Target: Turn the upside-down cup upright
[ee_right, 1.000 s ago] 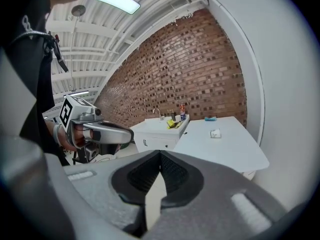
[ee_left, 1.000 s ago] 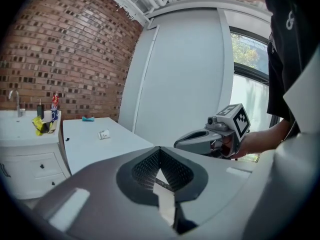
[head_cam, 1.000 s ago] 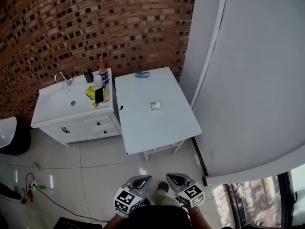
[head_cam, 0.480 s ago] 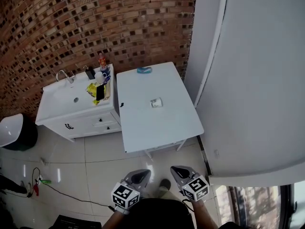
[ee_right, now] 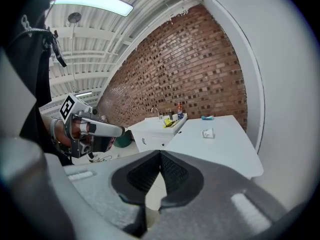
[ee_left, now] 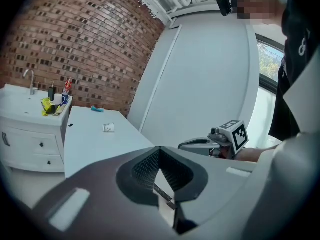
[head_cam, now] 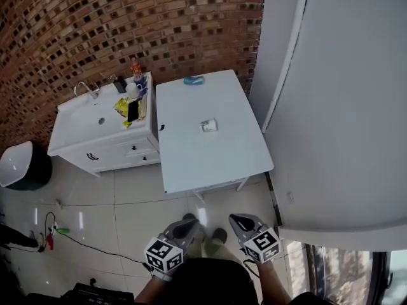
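Hanging low over the tiled floor [head_cam: 127, 215], well short of the white desk [head_cam: 210, 167], the left claw [head_cam: 191, 223] and the right claw [head_cam: 238, 220] sit side by side, apart from each other; each has its jaws pressed together with nothing between them; the cup [head_cam: 208, 125], small and white, rests alone near the middle of the desk, far from both claws, too small to tell how it lies; a blue object [head_cam: 193, 80] lies at the desk's far edge by the brick wall [head_cam: 127, 24]; a white sink cabinet [head_cam: 95, 142] stands just beside the desk's left side; a dark bin [head_cam: 25, 167] stands further left.
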Demonstrator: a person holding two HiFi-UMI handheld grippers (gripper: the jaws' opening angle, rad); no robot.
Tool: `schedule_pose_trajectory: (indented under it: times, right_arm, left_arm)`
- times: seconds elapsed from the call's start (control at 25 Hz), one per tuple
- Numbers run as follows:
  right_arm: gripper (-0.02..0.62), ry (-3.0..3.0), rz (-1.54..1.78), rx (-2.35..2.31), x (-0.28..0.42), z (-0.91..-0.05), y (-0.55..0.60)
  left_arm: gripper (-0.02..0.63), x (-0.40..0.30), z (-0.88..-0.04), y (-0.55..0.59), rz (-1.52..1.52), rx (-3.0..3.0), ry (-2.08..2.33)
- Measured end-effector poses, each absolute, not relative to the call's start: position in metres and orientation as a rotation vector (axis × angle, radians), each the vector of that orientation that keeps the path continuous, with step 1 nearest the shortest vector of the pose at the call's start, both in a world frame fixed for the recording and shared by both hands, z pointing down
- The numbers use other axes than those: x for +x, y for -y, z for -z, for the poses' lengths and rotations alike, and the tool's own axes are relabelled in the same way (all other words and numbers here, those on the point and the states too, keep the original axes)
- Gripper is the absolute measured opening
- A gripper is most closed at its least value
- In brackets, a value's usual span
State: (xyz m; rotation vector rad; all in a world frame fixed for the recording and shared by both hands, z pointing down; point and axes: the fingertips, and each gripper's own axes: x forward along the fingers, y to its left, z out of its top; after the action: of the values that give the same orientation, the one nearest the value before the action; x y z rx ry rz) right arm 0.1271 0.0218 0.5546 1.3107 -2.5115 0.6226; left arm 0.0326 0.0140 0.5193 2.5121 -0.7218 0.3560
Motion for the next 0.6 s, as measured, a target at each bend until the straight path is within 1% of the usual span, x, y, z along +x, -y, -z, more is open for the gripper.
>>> schedule_pose_trajectory:
  times: [0.24,0.6]
  right_arm:
    - [-0.008,2.486,-0.624,1.312,0.131,-0.568,-0.018]
    - [-0.008,2.442,-0.605,1.34,0.139,-0.562,0.006]
  left_arm:
    - [0.015,0.036,-0.537,-0.01,-0.36,2.489,0.697]
    - [0.015,0.039,-0.531,0.024,-0.311,2.487,0.678]
